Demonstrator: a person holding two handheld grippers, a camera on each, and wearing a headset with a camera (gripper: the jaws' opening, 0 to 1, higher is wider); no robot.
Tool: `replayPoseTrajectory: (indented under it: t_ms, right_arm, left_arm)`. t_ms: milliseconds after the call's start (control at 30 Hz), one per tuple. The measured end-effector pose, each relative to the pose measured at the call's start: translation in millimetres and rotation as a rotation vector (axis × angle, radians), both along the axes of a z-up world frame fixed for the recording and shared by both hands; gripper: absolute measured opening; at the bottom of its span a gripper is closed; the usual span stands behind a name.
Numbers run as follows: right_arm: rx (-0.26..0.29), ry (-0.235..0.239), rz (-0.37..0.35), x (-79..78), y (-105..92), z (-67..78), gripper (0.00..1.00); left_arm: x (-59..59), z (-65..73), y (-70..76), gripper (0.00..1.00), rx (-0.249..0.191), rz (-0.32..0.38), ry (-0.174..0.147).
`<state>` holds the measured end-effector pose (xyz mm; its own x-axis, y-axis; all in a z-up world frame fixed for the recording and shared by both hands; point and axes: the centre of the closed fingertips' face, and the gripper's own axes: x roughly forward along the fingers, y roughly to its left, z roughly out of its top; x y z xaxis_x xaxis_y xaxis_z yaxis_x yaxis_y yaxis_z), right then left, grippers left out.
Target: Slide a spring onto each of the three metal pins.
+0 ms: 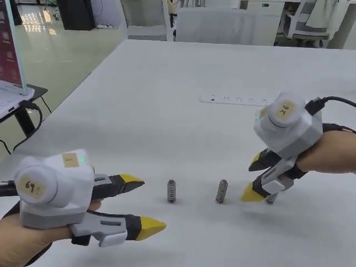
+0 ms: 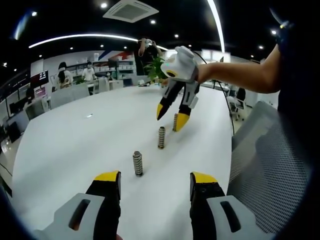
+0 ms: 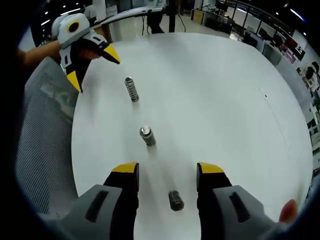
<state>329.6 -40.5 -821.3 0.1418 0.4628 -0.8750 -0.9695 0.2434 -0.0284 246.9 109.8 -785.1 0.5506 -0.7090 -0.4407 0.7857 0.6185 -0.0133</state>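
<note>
Three coil springs stand upright in a row on the white table, each on a pin: left spring point(image 1: 171, 191), middle spring point(image 1: 222, 191), right spring point(image 1: 271, 198). My right gripper point(image 1: 253, 178) is open, its yellow tips straddling the right spring point(image 3: 175, 200), which stands between its fingers with a gap on both sides. The middle spring point(image 3: 147, 135) and the left spring point(image 3: 131, 89) stand further ahead. My left gripper point(image 1: 146, 203) hovers open and holds nothing, a little left of the left spring point(image 2: 137, 163). Past it are the middle spring point(image 2: 161, 137), the right spring point(image 2: 175, 121) and the right gripper point(image 2: 175, 107).
A white power strip point(image 1: 236, 100) lies further back on the table point(image 1: 167, 111). A laptop point(image 1: 8, 61) sits on a side stand at far left. A mesh chair point(image 2: 270, 165) stands at the table's near edge. Chairs and people are in the room behind.
</note>
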Motion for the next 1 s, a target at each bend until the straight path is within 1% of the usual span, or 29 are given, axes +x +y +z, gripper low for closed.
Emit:
replayPoseTrajectory:
  t_ms: [67, 100, 167, 233, 400, 500, 600, 667, 933, 1000]
  right_arm:
    - [0.001, -0.006, -0.010, -0.5, -4.6, -0.8, 0.46]
    - [0.008, -0.011, -0.012, -0.7, -5.4, -0.5, 0.47]
    - [0.036, -0.003, -0.033, -2.3, -6.5, 0.9, 0.48]
    - [0.045, -0.017, -0.047, -0.4, -10.7, 1.5, 0.48]
    - [0.068, -0.023, -0.084, -1.2, -20.2, 1.7, 0.50]
    - [0.074, -0.031, -0.103, -4.2, -26.5, 2.2, 0.51]
    - [0.095, -0.036, -0.132, -7.5, -32.3, 4.0, 0.51]
    - [0.101, -0.038, -0.144, -6.3, -36.3, 4.0, 0.52]
    - [0.132, -0.042, -0.189, -13.0, -47.1, 2.8, 0.52]
    - [0.149, -0.043, -0.204, -15.7, -48.7, 3.9, 0.53]
  left_arm:
    - [0.0, -1.1, 0.3, 0.50, 0.001, 0.001, 0.003]
    - [-0.1, -1.4, 0.3, 0.50, 0.001, 0.001, 0.004]
    - [-0.3, -1.9, 0.2, 0.50, 0.000, 0.002, 0.005]
    - [-0.3, -2.1, 0.2, 0.50, -0.001, 0.002, 0.006]
    - [0.6, -2.8, 0.1, 0.50, -0.003, 0.003, 0.008]
    - [1.4, -2.7, 0.1, 0.50, -0.005, 0.005, 0.008]
    - [2.2, -2.7, 0.0, 0.50, -0.007, 0.008, 0.007]
    - [2.6, -3.1, -0.4, 0.50, -0.007, 0.007, 0.008]
    - [4.1, -2.2, -1.4, 0.51, -0.010, 0.005, 0.005]
    - [3.8, -1.7, -1.4, 0.51, -0.010, 0.006, 0.004]
